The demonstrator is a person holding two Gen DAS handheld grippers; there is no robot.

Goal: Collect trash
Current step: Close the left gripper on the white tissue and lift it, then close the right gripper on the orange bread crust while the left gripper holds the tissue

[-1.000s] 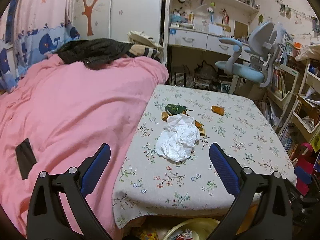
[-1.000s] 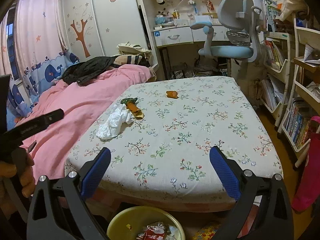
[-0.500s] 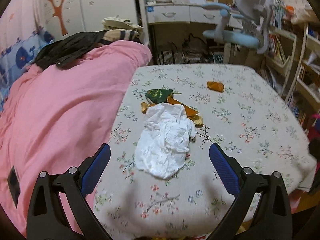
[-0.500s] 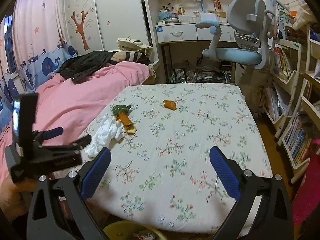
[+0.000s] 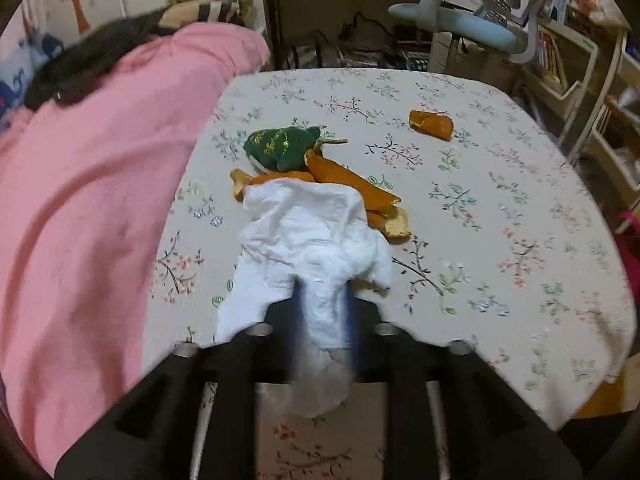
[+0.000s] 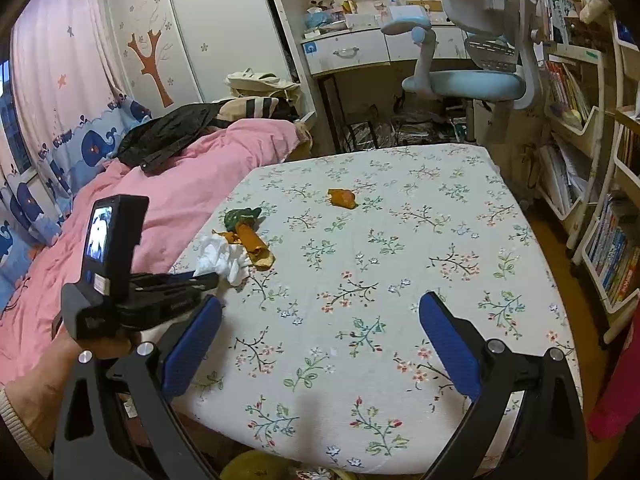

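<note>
Tissue (image 5: pixel 316 248) between closing left hand-held gripper (image 5: pixel 322 312)

A child's bedroom in a home: a pink duvet (image 6: pixel 172 184) is covering the bed beside a surface (image 6: pixel 420 248) draped in floral cloth, whale-print curtains (image 6: pixel 60 148) are hanging at the window, and a wardrobe (image 6: pixel 168 40) is showing tree and star decals. A blue desk chair (image 6: pixel 476 60) is standing at a cluttered study desk (image 6: pixel 360 48), with bookshelves (image 6: pixel 576 120) lining the wall.

Crumpled white tissue (image 5: pixel 312 248) – near end pinched – overlapping orange peels (image 5: pixel 356 188) beside green wrapper (image 5: pixel 280 148).
</note>
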